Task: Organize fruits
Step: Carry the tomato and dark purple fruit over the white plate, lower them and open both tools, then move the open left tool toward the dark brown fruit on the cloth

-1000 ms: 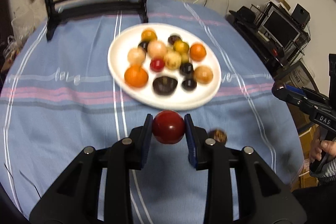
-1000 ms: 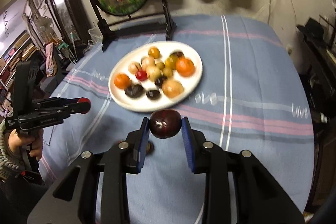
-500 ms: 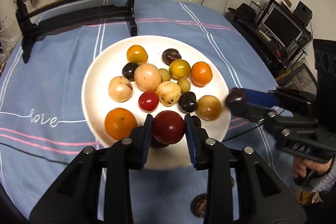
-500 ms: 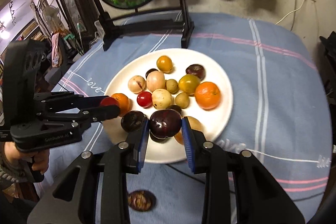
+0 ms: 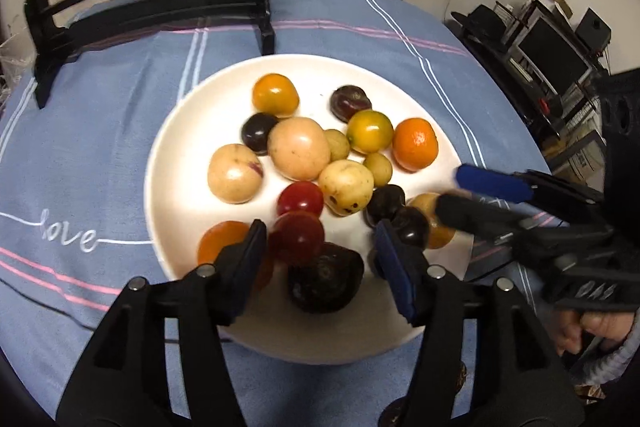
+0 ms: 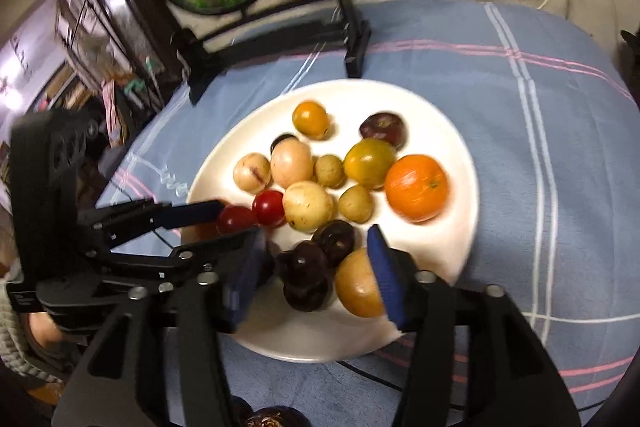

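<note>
The left gripper point(image 5: 318, 247) is opening over the white plate point(image 5: 168, 163). The red fruit point(image 5: 298, 237) sits loose between its fingers. The right gripper point(image 6: 316, 267) is opening too, with the dark fruit point(image 6: 304, 277) loose between its fingers. Only the right view shows the plate's right rim. Half a second ago both fruits were squeezed tight.

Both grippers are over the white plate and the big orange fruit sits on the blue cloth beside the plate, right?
Not quite. The orange fruit lies on the white plate, near its rim, not on the cloth; the right wrist view shows it. Both the left gripper and right gripper are over the plate.
</note>
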### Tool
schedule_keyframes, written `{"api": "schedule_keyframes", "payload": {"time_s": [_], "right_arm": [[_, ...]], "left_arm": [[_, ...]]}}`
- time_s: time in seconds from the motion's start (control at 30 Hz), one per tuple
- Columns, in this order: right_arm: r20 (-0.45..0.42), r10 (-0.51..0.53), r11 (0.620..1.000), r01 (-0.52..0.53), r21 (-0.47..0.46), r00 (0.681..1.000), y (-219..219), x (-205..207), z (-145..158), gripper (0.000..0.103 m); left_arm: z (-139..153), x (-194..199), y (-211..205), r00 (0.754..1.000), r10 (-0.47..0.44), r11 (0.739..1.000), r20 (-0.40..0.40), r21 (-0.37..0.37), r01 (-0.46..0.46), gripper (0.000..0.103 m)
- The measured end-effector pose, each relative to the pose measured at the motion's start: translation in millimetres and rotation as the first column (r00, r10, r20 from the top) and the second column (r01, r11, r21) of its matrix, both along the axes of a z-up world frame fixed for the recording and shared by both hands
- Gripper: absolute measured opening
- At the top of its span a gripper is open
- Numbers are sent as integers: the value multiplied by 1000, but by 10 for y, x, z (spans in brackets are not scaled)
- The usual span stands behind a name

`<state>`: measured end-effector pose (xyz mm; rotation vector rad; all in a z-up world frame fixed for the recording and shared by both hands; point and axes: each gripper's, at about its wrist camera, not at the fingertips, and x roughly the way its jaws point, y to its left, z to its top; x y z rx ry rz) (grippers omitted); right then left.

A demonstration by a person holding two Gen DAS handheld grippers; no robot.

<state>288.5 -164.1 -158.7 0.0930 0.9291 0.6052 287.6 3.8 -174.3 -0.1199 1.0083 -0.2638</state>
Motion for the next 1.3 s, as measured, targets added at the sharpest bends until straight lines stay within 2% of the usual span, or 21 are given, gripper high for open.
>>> {"api": "schedule_keyframes", "payload": {"time_s": [0.03,0.13,0.23,0.43,0.5,0.57,0.67,0.73,0.97,1.3], "right_arm": [[9,-4,1000,4,16,1000,-41,-33,52,56],[53,-32,999,31,28,998,-160,-196,267,61],[70,-58,997,55,54,996,-285,-455,420,62],[5,-57,998,57,23,998,-366,-1150,211,63],[-27,-17,1000,17,-18,999,-332,-1364,123,62],[-7,10,997,-11,-76,1000,-305,-1541,142,62],[26,9,997,-6,-77,1000,-300,-1647,257,63],[48,11,997,-8,-82,999,-289,-1721,323,63],[77,7,994,1,-105,997,-343,-1890,402,64],[70,-21,990,30,-139,997,-566,-1973,385,64]], "left_arm": [[49,-47,25,1000,9,1000,9,-1,-9,67],[173,-234,90,999,30,1000,28,-7,-30,71],[264,-529,110,999,32,999,35,0,-32,73],[288,-1171,55,999,36,999,20,31,-37,77],[284,-1329,2,999,40,997,14,59,-41,80],[286,-1474,-54,1000,29,997,0,68,-29,81],[340,-1594,-98,1000,24,992,15,122,-25,83],[384,-1667,-108,999,33,989,29,144,-37,90],[455,-1795,-166,998,46,986,47,155,-53,90],[313,-1800,-405,999,39,982,20,183,-42,91]]}}
